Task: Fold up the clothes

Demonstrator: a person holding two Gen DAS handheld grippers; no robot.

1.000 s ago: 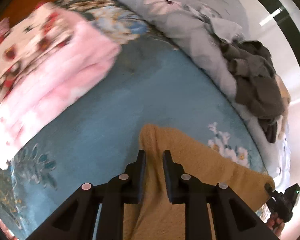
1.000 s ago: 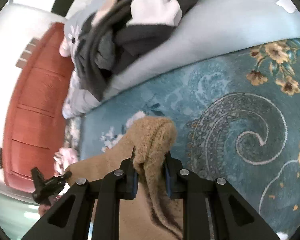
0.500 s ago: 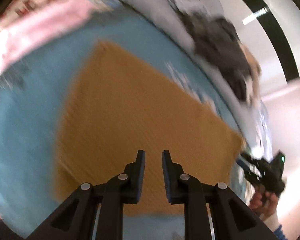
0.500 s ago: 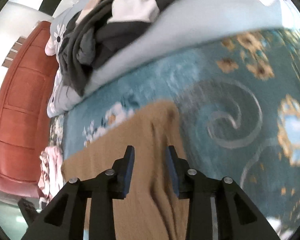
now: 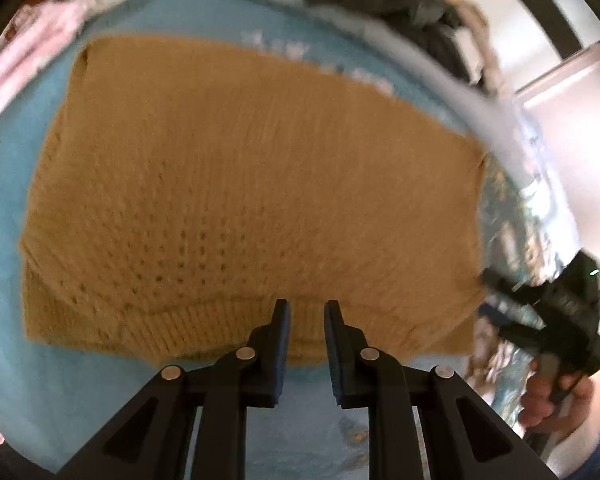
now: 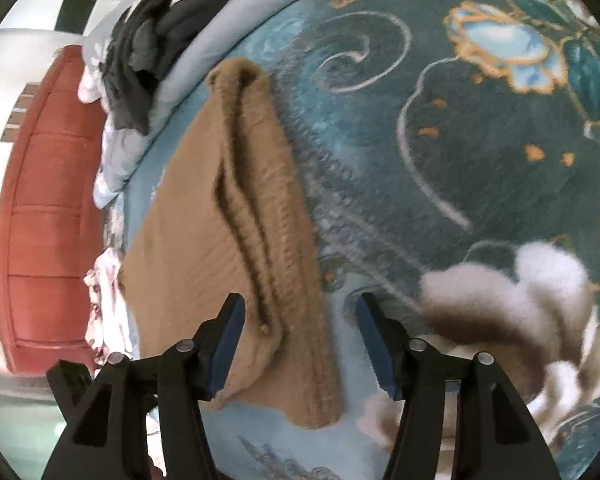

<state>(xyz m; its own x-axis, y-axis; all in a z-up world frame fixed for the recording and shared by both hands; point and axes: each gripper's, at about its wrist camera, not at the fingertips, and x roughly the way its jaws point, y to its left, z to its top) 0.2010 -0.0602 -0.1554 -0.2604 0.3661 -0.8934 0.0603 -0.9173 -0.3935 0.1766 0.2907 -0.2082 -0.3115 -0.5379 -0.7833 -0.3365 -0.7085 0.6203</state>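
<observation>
Tan knit sweater (image 5: 252, 184) lies flat on the blue floral bedspread (image 6: 480, 128), both grippers free of it.

The left gripper (image 5: 306, 344) hangs above the sweater's ribbed hem with its jaws a narrow gap apart and nothing between them. The right gripper (image 6: 298, 336) is spread wide and empty, straddling the sweater's folded-over side edge, which runs lengthwise straight away from it. In the left view the garment's long axis runs left to right, ahead of the fingers. The right gripper looks nearer to a ready grip, since that doubled edge sits directly between its jaws; a pile of dark clothes (image 6: 156, 40) waits beyond.
</observation>
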